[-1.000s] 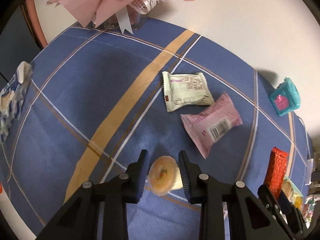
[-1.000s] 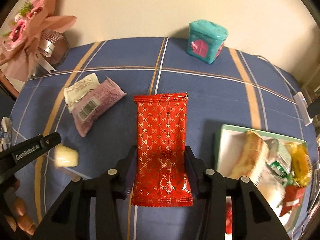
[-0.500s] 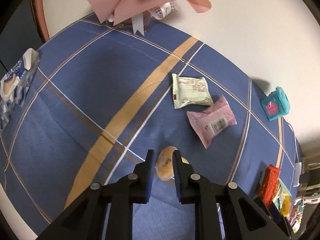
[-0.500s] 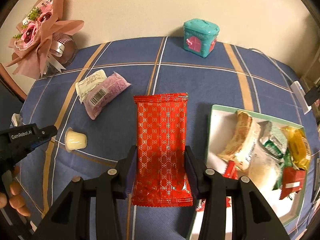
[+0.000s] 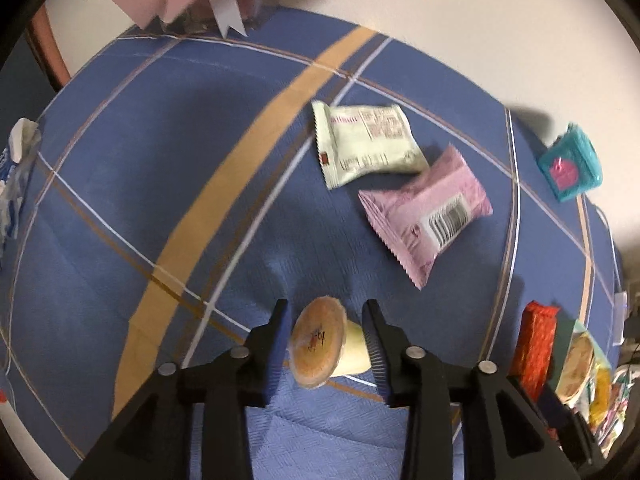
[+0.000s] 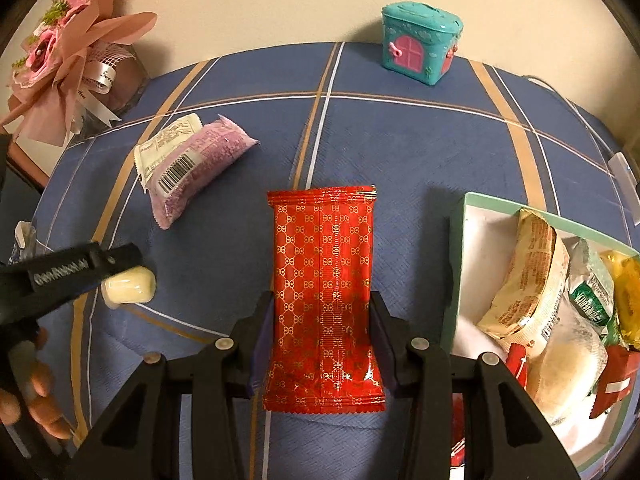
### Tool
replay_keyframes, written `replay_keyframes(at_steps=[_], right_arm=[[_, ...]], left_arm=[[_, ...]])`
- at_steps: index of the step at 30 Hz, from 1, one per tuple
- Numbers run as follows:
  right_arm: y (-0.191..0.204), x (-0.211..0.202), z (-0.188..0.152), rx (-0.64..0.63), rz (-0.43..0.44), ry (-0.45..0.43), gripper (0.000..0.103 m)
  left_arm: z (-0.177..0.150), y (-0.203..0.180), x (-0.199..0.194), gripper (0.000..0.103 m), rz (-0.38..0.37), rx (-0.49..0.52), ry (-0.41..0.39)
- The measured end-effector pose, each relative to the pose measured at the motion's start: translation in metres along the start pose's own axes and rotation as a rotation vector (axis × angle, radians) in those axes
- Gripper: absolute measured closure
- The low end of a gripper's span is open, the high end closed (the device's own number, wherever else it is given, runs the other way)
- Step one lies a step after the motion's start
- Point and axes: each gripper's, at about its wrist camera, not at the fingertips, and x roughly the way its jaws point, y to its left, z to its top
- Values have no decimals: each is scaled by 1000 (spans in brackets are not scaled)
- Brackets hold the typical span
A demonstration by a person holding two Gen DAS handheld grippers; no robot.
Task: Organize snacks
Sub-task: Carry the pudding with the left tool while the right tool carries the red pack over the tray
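My left gripper (image 5: 325, 330) is open around a small yellow jelly cup (image 5: 320, 347) that lies on its side on the blue tablecloth; in the right wrist view the cup (image 6: 129, 289) sits at the left gripper's tip. My right gripper (image 6: 322, 320) is shut on a red patterned snack packet (image 6: 323, 280) and holds it above the cloth, left of a green-rimmed tray (image 6: 456, 248) full of snacks. A pale green packet (image 5: 366, 142) and a pink packet (image 5: 428, 210) lie together further back.
A teal toy house (image 6: 420, 48) stands at the table's far edge by the wall. A pink bouquet (image 6: 60, 68) stands at the back left corner. A blue-white wrapper (image 5: 16, 176) lies at the left edge. A white cable (image 6: 560, 96) runs at the right.
My left gripper was closed narrow beside the jelly cup half a second ago; it has now opened with the cup between its fingers. My right gripper has kept hold of the red packet.
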Motion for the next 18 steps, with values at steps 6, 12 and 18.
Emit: replay_keyframes(at_steps=[6,12,18], right_arm=[[-4,4,0,5,4,18,57],[-8,9,0,9,8,36,57],[-10,10,2,19,14,47,57]], left_arm=[[-4,-8,10,58,46,39,18],[-7,-14,11,48,63,79,20],[-13,-27,12,35,48,119,46]])
